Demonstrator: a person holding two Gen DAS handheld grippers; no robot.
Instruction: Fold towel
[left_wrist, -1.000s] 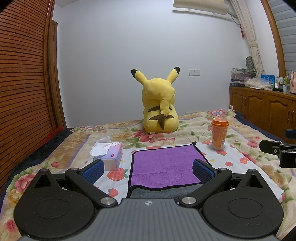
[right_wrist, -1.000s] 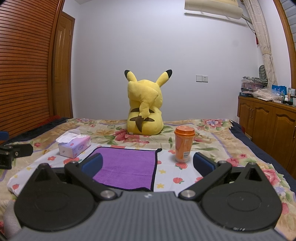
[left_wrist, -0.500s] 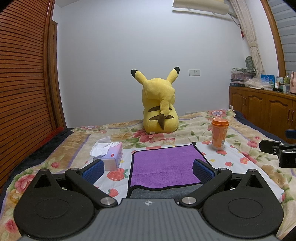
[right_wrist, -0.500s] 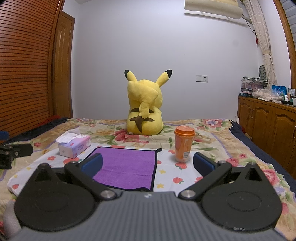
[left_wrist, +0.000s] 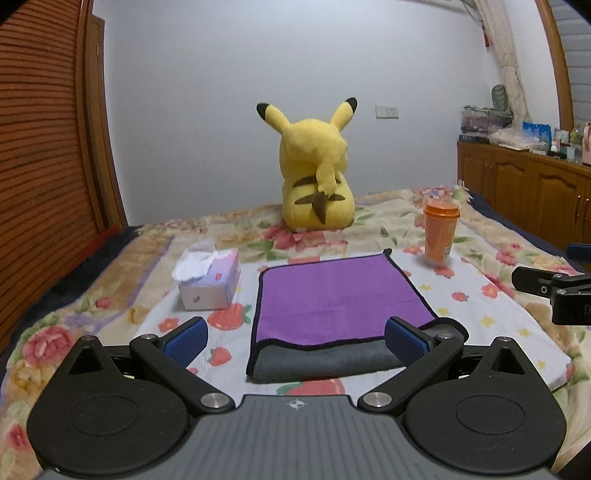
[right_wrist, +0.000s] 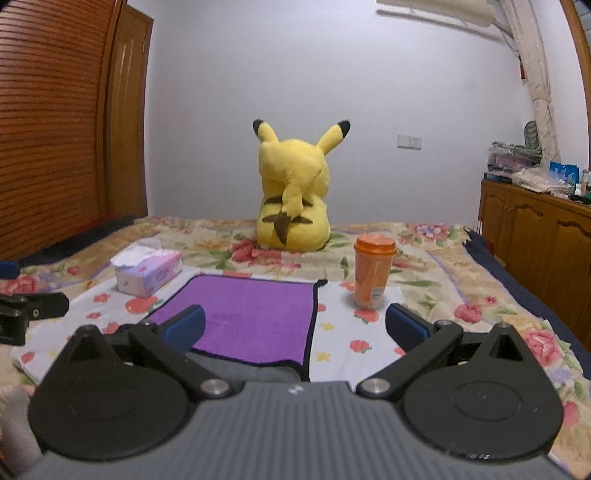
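Note:
A purple towel (left_wrist: 338, 297) with black trim and a grey underside lies on the flowered bedspread, folded over so a grey strip shows along its near edge. It also shows in the right wrist view (right_wrist: 251, 317). My left gripper (left_wrist: 295, 338) is open and empty, held just above the towel's near edge. My right gripper (right_wrist: 295, 326) is open and empty, over the towel's near right corner. Each gripper shows at the edge of the other's view.
A tissue box (left_wrist: 208, 280) stands left of the towel. An orange cup (left_wrist: 439, 232) stands right of it, also in the right wrist view (right_wrist: 373, 273). A yellow plush toy (left_wrist: 314, 173) sits behind. Wooden cabinets (left_wrist: 524, 192) line the right wall.
Both views have tilted slightly down and risen, so more of the towel's grey near edge shows. Both grippers stay open.

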